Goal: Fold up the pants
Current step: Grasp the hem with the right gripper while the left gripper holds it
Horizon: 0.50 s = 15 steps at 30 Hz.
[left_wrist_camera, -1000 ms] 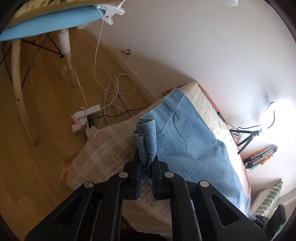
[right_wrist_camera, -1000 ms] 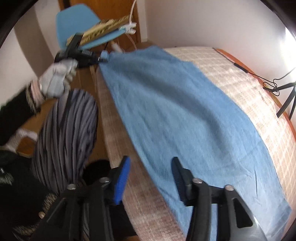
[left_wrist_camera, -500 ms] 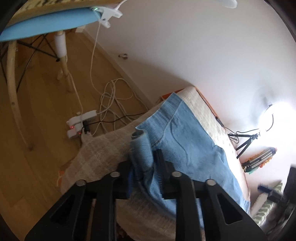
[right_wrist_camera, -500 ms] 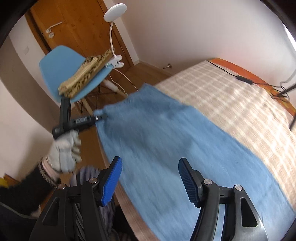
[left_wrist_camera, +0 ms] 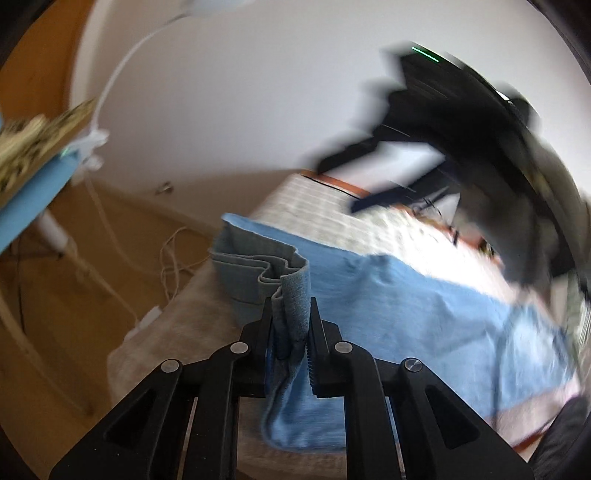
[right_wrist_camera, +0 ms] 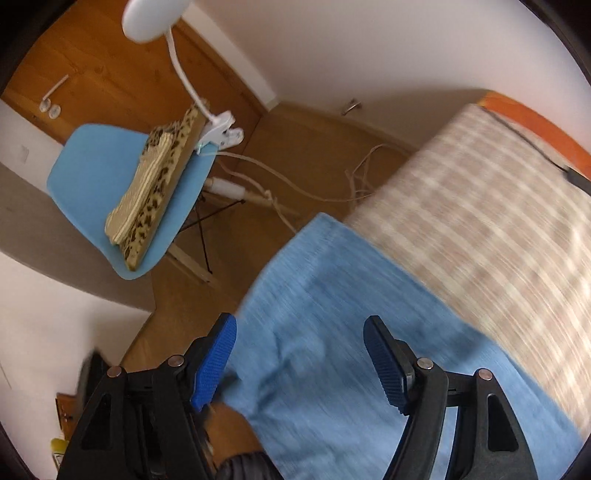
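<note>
Light blue pants (left_wrist_camera: 424,314) lie along a bed with a beige checked cover (left_wrist_camera: 332,218). My left gripper (left_wrist_camera: 291,321) is shut on a bunched corner of the pants' waistband (left_wrist_camera: 291,291), lifted off the bed. My right gripper (right_wrist_camera: 301,354) is open with blue pads (right_wrist_camera: 214,365), hovering over the pants (right_wrist_camera: 332,332) near their end by the bed's corner, gripping nothing. The right gripper and hand appear as a dark blur (left_wrist_camera: 461,129) above the bed in the left wrist view.
A blue chair (right_wrist_camera: 103,177) holding folded leopard-print cloth (right_wrist_camera: 159,177) and a white clip lamp (right_wrist_camera: 147,18) stands on the wooden floor beside the bed. White cables (right_wrist_camera: 277,195) and a power strip (left_wrist_camera: 144,321) lie on the floor. A wooden door (right_wrist_camera: 92,66) is behind.
My left gripper has lifted and swung with the waistband in it. My right gripper has moved along the pants toward the left gripper's end, still open. Both views are motion-blurred.
</note>
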Each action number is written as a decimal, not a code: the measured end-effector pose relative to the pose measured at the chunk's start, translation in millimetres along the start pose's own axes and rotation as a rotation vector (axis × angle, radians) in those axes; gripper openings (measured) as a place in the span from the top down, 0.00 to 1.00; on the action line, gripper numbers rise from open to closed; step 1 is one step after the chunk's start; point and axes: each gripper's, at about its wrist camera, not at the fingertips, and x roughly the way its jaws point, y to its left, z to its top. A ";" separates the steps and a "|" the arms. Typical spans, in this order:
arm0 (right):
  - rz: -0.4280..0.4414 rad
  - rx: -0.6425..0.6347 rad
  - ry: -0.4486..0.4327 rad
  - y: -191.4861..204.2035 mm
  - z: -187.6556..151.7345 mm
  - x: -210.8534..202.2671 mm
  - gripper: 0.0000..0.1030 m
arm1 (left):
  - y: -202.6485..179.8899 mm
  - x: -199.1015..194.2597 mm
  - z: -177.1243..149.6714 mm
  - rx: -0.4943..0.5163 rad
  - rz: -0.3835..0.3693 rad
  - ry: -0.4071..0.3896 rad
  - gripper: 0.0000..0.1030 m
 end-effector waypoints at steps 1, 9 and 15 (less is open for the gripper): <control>-0.006 -0.010 0.021 4.2 4.6 9.3 0.28 | -5.7 1.5 -0.6 0.028 0.001 0.002 0.88; -0.116 -0.103 0.175 22.8 15.3 72.5 0.28 | -22.7 12.6 -7.6 0.114 -0.065 0.042 0.88; -0.211 -0.135 0.242 22.0 18.2 101.9 0.29 | -39.7 9.5 -12.1 0.218 -0.093 0.053 0.88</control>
